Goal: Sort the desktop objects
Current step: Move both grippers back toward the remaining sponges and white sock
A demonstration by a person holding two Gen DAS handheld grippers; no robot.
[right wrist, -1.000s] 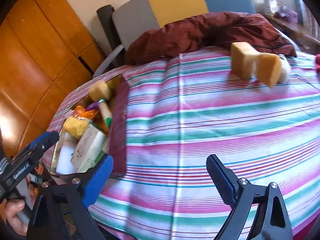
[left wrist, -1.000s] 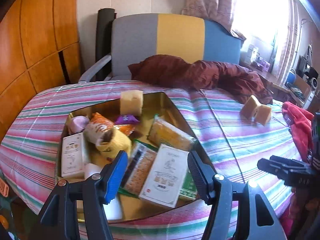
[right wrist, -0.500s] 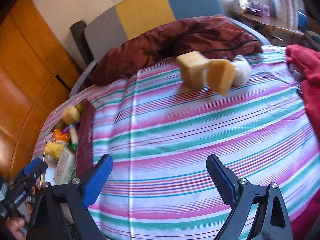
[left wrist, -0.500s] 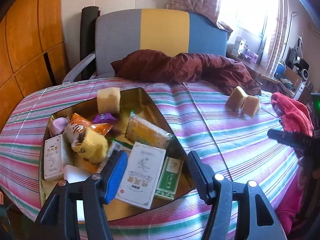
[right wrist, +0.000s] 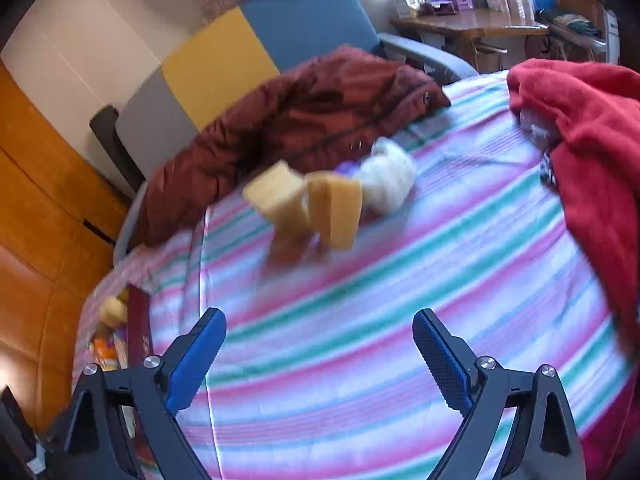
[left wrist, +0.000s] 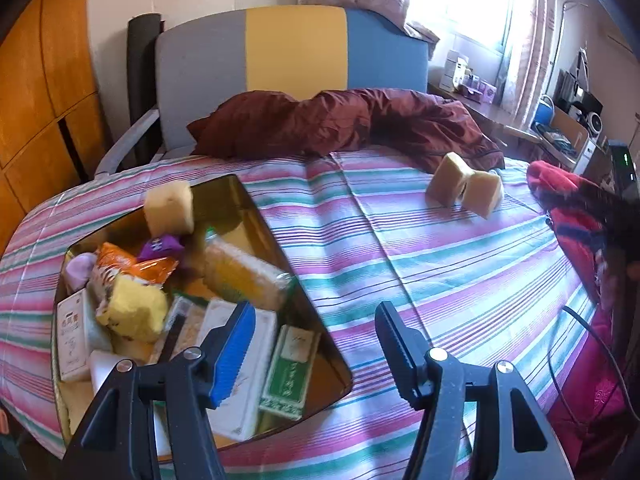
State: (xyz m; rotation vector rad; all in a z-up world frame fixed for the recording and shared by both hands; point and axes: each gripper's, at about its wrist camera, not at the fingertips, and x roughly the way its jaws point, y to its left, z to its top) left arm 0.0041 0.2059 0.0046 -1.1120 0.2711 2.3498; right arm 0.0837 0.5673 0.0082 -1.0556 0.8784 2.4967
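Observation:
A gold tray (left wrist: 256, 208) on the striped cloth holds several boxes, snack packs and a tan sponge block (left wrist: 170, 207). My left gripper (left wrist: 316, 322) is open and empty, above the tray's near right rim. Two tan sponge blocks (left wrist: 464, 190) stand on the cloth at the far right; in the right wrist view they (right wrist: 308, 204) are blurred, with a white ball (right wrist: 390, 178) and a small purple thing beside them. My right gripper (right wrist: 320, 336) is open and empty, well short of the blocks. The tray's edge (right wrist: 138, 320) shows at its lower left.
A dark red quilt (left wrist: 344, 120) lies along the table's far side before a grey, yellow and blue chair (left wrist: 292, 48). A red cloth (right wrist: 592, 132) is heaped at the right edge. A wooden cabinet (left wrist: 36, 92) stands at left.
My left gripper has shifted right, so the tray now sits more to its left. My right gripper has swung right and forward toward the tan blocks, which look larger; the white ball now shows.

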